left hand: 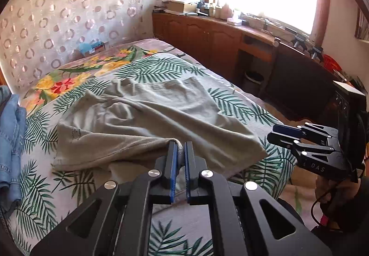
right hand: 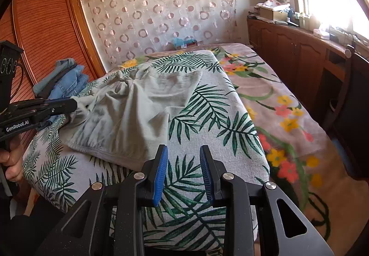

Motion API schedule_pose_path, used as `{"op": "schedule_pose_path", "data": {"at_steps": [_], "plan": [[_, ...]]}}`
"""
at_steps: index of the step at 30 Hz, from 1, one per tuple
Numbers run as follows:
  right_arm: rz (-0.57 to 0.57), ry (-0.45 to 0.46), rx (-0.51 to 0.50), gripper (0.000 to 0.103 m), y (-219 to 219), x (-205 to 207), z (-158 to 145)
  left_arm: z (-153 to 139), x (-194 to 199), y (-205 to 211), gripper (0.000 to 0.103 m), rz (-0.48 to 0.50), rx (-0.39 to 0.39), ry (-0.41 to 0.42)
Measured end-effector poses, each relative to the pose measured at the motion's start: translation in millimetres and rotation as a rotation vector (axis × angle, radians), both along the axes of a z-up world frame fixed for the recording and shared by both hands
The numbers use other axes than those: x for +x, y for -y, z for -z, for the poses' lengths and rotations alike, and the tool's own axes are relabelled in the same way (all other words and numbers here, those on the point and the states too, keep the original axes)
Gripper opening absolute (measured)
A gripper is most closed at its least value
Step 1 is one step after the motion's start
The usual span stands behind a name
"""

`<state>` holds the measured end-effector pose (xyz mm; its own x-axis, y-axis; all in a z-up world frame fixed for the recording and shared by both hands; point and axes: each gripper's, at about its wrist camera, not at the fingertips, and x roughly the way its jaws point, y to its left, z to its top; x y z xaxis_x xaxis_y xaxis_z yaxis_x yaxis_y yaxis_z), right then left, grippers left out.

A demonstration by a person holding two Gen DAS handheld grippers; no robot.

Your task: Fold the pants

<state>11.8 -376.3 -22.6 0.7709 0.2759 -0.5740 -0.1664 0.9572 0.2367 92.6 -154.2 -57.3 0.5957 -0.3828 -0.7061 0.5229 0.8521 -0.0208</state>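
Pale grey-green pants [left hand: 147,117] lie crumpled on the leaf-print cloth of the bed [left hand: 76,177]. My left gripper [left hand: 181,147] is shut on an edge of the pants and holds it lifted off the cloth. From the right wrist view the same pants [right hand: 138,108] spread across the bed's middle, with the left gripper [right hand: 71,103] pinching the fabric at their left edge. My right gripper [right hand: 183,152] is open over bare leaf-print cloth just right of the pants' near corner, nothing between its fingers. It also shows at the right of the left wrist view, the right gripper [left hand: 276,133].
Folded blue denim [right hand: 66,80] is stacked at the bed's left side by a wooden wardrobe [right hand: 46,25]. A floral blanket [right hand: 276,103] covers the bed's right part. Wooden cabinets [left hand: 207,37] with clutter run under the bright window. A dark chair [right hand: 350,103] stands at right.
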Motion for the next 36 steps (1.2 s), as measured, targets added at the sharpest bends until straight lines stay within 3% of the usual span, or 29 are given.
{"op": "schedule_pose_path", "data": {"at_steps": [10,15,17,21,23,25,36], "plan": [[0.011,0.016,-0.006,0.03,5,19,1,1,2,14,0.007,-0.003,0.004,-0.019],[0.001,0.016,-0.026,0.03,1,39,-3,-12,-1,0,0.025,-0.021,-0.004,0.005],[-0.005,0.019,-0.039,0.03,-1,46,-5,-16,-1,-6,0.044,-0.033,-0.003,0.031],[-0.02,0.028,-0.059,0.03,-5,65,-13,-20,4,-22,0.051,-0.065,-0.014,0.047],[-0.037,0.031,-0.072,0.03,-8,80,-17,-17,8,-32,0.07,-0.087,-0.01,0.051],[-0.059,0.028,-0.092,0.03,-13,98,-19,-13,14,-43,0.081,-0.113,-0.018,0.049],[-0.126,-0.135,-0.145,0.03,-32,214,8,16,33,-90,0.081,-0.227,-0.008,0.026]]}}
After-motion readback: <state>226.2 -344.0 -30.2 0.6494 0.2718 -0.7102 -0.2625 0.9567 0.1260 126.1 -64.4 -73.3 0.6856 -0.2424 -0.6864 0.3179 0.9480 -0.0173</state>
